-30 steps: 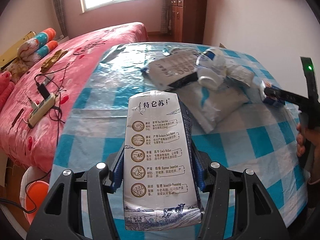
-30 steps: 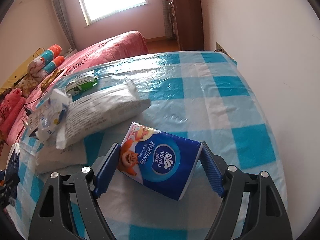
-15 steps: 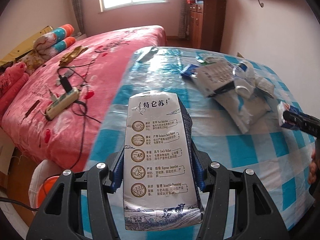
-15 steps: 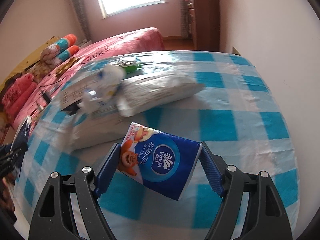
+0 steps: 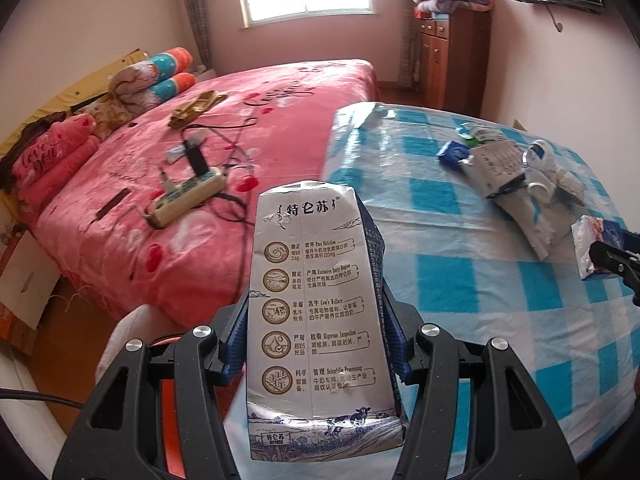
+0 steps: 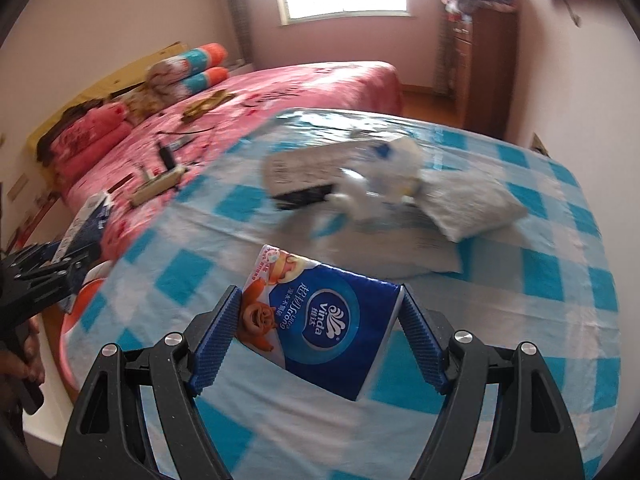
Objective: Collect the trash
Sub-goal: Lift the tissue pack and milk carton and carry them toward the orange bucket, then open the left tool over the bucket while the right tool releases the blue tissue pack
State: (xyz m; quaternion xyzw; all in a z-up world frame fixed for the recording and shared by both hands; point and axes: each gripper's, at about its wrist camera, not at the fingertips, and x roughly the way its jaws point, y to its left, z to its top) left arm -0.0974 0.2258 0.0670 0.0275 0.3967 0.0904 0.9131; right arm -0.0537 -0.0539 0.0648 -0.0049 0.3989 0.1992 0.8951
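A flattened, creased milk carton (image 5: 316,320) is pinched between the ribbed blue pads of the left gripper (image 5: 316,344), its long axis running forward along the fingers, above the edge of a blue-and-white checked table (image 5: 500,300). A soft, glossy blue tissue pack (image 6: 324,316) is clamped crosswise and tilted in the right gripper (image 6: 320,332). Crumpled white bags (image 6: 400,200) are heaped further back, beside a pink bed (image 5: 200,200).

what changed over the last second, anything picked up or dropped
Nothing was picked up or dropped. Both hands swung left, away from the trash pile on the checked cloth, and the pink bed came into view. The left gripper stays clamped on the milk carton, the right gripper on the tissue pack.
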